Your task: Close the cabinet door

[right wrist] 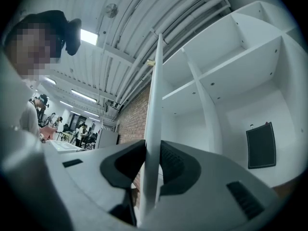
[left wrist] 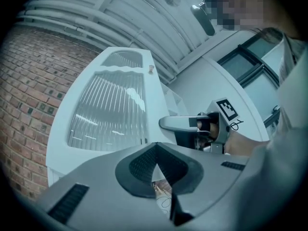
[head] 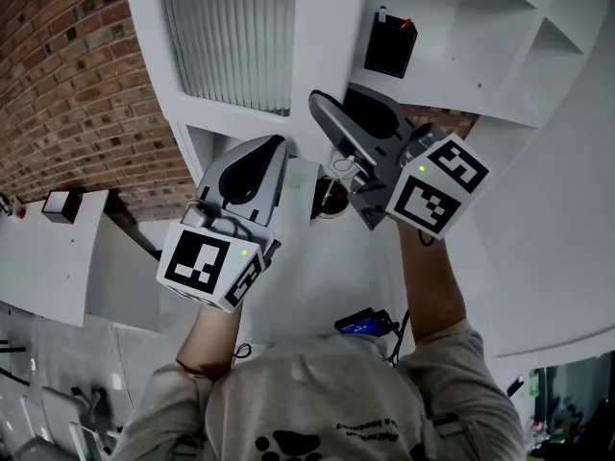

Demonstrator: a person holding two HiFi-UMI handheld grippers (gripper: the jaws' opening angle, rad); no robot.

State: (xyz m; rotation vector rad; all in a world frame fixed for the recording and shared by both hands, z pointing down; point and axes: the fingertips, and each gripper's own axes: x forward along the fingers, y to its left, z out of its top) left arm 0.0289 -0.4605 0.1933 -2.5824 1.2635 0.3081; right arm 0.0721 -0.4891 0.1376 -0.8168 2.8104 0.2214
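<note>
Two states: right gripper [right wrist: 149, 163] clamped on edge of white ribbed-glass cabinet door [right wrist: 155, 81]; left gripper [left wrist: 156, 171] jaws together, empty.

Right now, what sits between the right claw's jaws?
The edge of the white cabinet door, gripped by the right claw; the right gripper view shows it.

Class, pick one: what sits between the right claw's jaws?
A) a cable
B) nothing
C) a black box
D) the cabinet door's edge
D: in the right gripper view, the right claw is closed on the edge of the white door, which runs straight up between its jaws.
</note>
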